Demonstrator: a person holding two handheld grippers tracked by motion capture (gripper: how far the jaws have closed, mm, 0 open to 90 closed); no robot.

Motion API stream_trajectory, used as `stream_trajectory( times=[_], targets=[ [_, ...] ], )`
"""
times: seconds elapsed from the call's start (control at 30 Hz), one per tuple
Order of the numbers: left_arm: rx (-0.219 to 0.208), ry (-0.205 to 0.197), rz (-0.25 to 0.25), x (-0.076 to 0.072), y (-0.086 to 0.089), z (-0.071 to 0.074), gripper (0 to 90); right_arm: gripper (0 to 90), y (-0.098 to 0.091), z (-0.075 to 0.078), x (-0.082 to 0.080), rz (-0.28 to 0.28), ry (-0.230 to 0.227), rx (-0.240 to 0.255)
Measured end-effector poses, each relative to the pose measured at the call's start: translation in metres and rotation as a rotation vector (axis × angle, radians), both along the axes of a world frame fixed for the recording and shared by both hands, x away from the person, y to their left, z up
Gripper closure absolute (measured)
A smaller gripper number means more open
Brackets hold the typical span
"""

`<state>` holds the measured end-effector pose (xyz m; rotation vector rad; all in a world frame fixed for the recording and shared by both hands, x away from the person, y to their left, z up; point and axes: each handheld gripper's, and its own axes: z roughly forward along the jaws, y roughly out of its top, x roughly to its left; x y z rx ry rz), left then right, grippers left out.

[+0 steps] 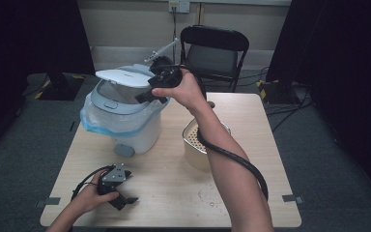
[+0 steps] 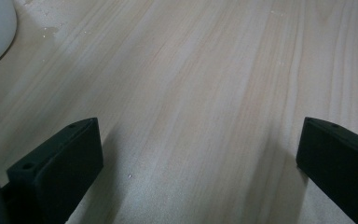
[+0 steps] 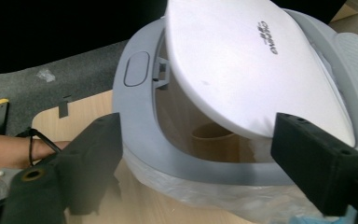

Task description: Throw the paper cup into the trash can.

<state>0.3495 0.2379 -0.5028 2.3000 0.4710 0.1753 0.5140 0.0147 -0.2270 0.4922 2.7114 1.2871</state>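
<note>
A white lidded bin [image 1: 125, 130] with a clear plastic liner stands at the table's back left. Its oval lid [image 1: 123, 77] is tilted partly up over the opening. My right gripper [image 1: 144, 98] hovers at the bin's right rim, a hand's width above the table, and is open. In the right gripper view the lid [image 3: 242, 60] and the grey rim [image 3: 135, 116] lie beyond the gripper [image 3: 198, 119], with nothing pinched. A brownish cup-like thing [image 3: 214, 137] sits inside the bin. My left gripper [image 1: 125, 199] rests open on the table near the front left, and its view [image 2: 200, 123] looks onto bare wood.
A beige perforated container [image 1: 193, 142] stands on the wooden table [image 1: 174, 193] to the right of the bin, partly behind the right forearm. A black folding chair [image 1: 215, 48] stands behind the table. The right gripper's cable loops round the forearm.
</note>
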Motion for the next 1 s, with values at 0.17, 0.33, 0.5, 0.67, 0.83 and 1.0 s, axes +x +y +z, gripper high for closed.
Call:
stream_trajectory(
  times=[0.17,0.33,0.5,0.67,0.83,1.0],
  targets=[
    [-0.002,0.001,0.002,0.000,0.000,0.000,0.0,15.6,0.000,0.006,-0.008,0.010,-0.027,0.019],
    [-0.006,0.002,0.003,0.000,0.000,0.000,0.0,22.5,0.000,0.009,-0.013,0.037,-0.031,0.030],
    [-0.004,-0.005,0.004,0.000,0.000,0.000,0.0,40.5,0.004,0.005,-0.015,0.071,0.027,0.051],
    [-0.005,-0.005,0.004,0.000,0.000,0.000,0.0,56.8,0.011,-0.001,-0.013,0.036,0.111,0.069],
    [-0.003,-0.004,0.006,0.000,0.000,0.000,0.0,58.8,0.020,-0.005,-0.012,0.047,0.148,0.020],
    [-0.002,-0.004,0.008,-0.001,0.000,0.000,0.0,58.7,0.027,-0.009,-0.013,0.079,0.142,-0.021]
  ],
)
